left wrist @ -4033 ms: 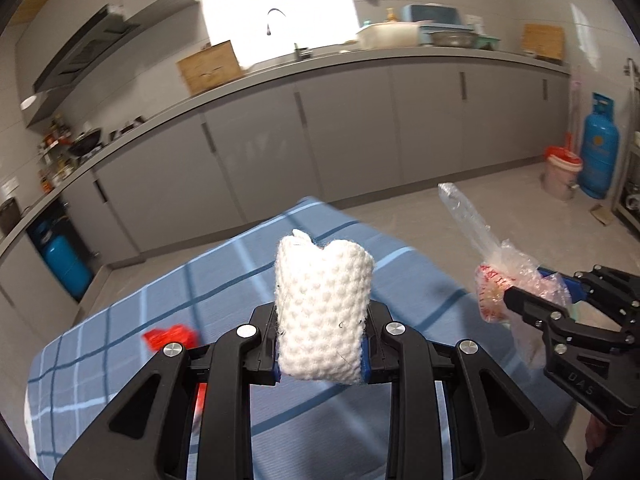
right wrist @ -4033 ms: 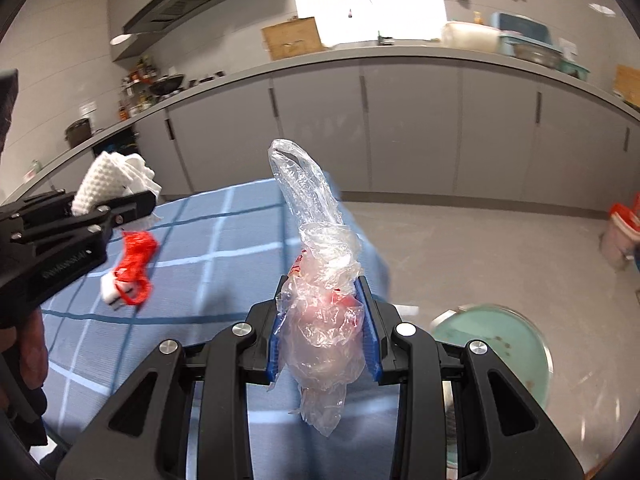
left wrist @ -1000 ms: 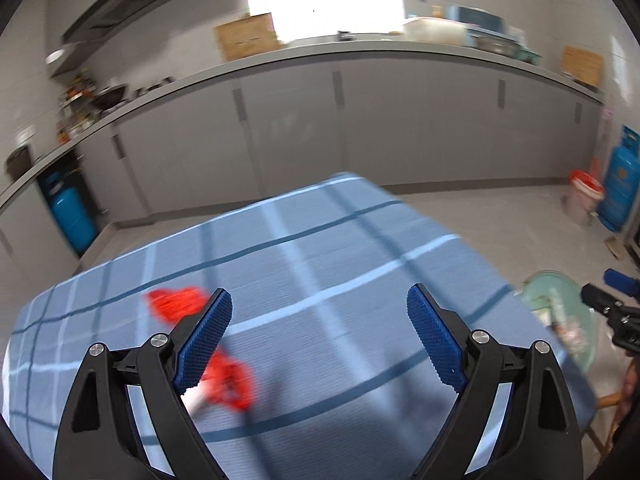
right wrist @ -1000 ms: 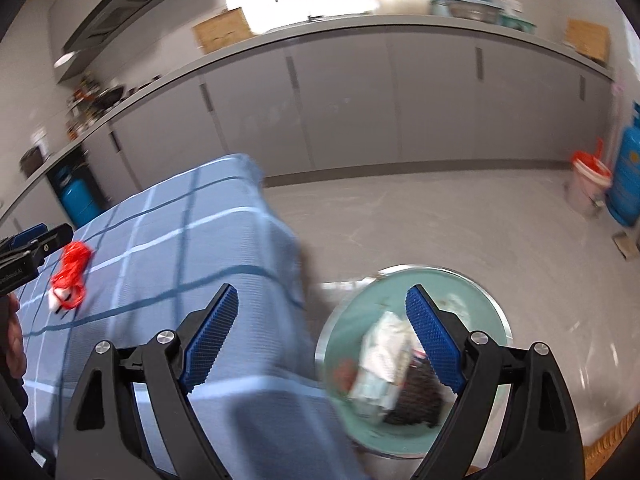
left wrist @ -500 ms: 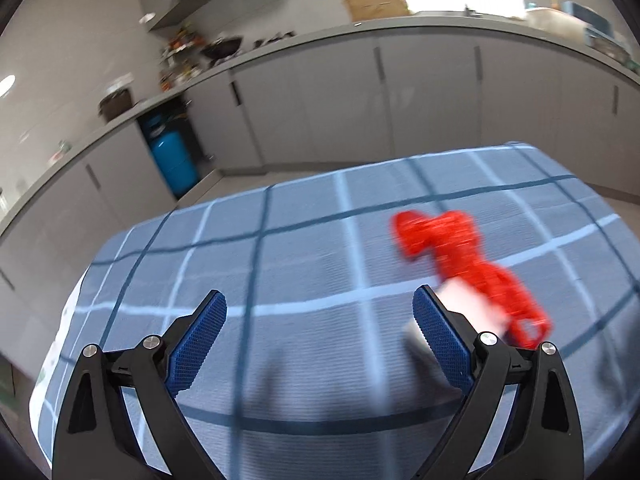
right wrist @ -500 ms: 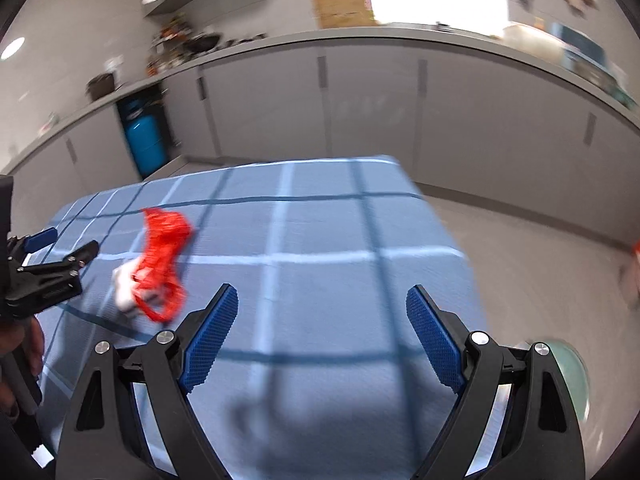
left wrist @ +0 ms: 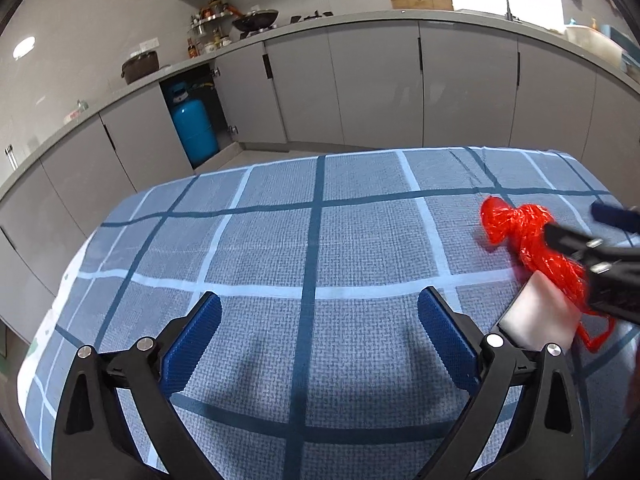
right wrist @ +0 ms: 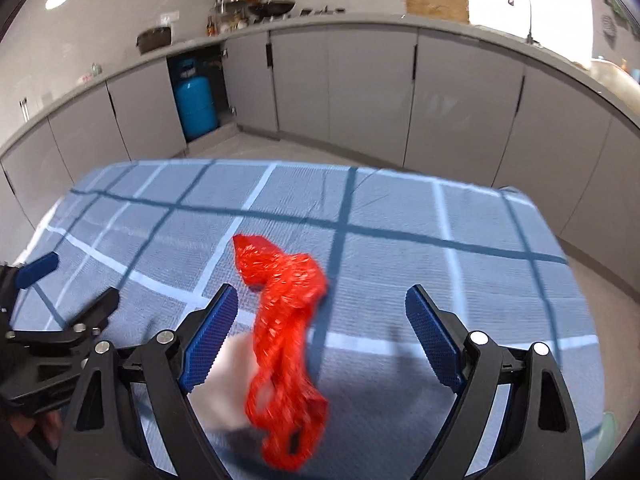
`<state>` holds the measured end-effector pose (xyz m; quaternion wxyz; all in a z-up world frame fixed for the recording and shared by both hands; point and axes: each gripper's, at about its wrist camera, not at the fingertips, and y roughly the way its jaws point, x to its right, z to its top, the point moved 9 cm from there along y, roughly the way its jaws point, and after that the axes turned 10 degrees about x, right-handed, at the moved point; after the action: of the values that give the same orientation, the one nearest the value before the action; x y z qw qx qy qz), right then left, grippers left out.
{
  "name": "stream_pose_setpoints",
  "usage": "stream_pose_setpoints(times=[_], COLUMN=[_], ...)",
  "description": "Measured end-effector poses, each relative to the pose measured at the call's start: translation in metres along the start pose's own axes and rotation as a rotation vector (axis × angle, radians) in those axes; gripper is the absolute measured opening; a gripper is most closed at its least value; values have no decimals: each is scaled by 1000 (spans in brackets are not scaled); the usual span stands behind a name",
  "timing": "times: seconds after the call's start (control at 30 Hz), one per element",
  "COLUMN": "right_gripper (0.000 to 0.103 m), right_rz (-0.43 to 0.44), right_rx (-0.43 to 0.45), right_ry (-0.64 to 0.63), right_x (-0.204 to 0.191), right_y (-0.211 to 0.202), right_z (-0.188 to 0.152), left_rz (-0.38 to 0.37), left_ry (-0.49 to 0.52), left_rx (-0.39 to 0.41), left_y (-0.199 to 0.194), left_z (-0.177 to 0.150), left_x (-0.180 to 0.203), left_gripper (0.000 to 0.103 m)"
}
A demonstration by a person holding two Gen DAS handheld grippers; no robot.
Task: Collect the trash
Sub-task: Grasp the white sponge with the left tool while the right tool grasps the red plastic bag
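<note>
Red mesh bag (right wrist: 286, 332) lies between your right gripper (right wrist: 320, 332) pads as they close, gripping nothing yet; finish closing and lift.

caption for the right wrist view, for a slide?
Right gripper, closing, straddles a red mesh bag on the blue checked tablecloth; nothing gripped yet.

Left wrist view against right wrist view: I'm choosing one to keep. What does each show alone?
Left wrist only: the left gripper's opening jaws over bare tablecloth.

Right wrist only: the red bag and white scrap between the right gripper's closing jaws, not yet pressed by the pads, with bare floor beyond the cloth's right edge.

Both: bag, scrap, cloth, blue cylinder, cabinets and the other gripper.
</note>
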<state>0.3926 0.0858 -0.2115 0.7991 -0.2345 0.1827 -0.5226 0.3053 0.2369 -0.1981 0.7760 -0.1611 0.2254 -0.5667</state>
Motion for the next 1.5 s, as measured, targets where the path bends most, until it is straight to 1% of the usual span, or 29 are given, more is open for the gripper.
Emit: stream_pose_setpoints(times=[0.03,0.07,0.1,0.13,0.2,0.27,0.4,0.5,0.57,0.7,0.83,0.9,1.2,1.23,1.3,1.33,1.37,1.5], right_gripper=[73,61,41,31,22,20,19,19,19,19,19,19,19,19,19,19,19,19], right_rz=[-1,5,16,17,15,5,-55,-89,-113,-176,-187,-185,-159,-156,-152,-149,-147,-146], right_rx=[-21,-47,-57,-64,-53,-37,-25,-35,-39,-43,-47,-43,-22,-20,-14,-11,-9,5], right_ry=[4,16,29,37,40,60,72,90,90,93,124,133,154,155,156,157,157,156], right_x=[0,1,2,5,10,21,49,72,84,103,116,120,122,121,120,119,119,118], right_y=[6,13,15,15,9,-2,-23,-43,-57,-83,-95,-97,-102,-103,-105,-106,-107,-114], right_z=[-4,-9,-12,-15,-14,-12,-17,-31,-40,-62,-78,-80,-84,-84,-84,-84,-84,-82], left_rz=[-4,-12,-16,-25,-55,-74,-154,-219,-248,-294,-317,-298,-295,-299,-302,-312,-327,-318], left_ry=[-3,-2,0,2,2,2,14,43,57,82,110,136,141,136,137,137,131,144], left_rx=[-1,-2,-1,1,7,12,28,50,59,28,-5,-19,-69,-66,-63,-73,-89,-75], left_y=[0,0,-1,-1,-5,-7,-18,-28,-30,-27,-22,-16,-5,-6,-6,-5,-5,-9], left_z=[0,0,0,-1,0,1,5,8,8,-1,-10,-16,-28,-27,-28,-29,-31,-29], left_x=[1,3,5,7,15,22,50,74,87,118,138,143,146,145,144,144,145,144], left_gripper=[97,97,97,97,97,97,97,98,99,99,99,99,98,98,87,71,70,64])
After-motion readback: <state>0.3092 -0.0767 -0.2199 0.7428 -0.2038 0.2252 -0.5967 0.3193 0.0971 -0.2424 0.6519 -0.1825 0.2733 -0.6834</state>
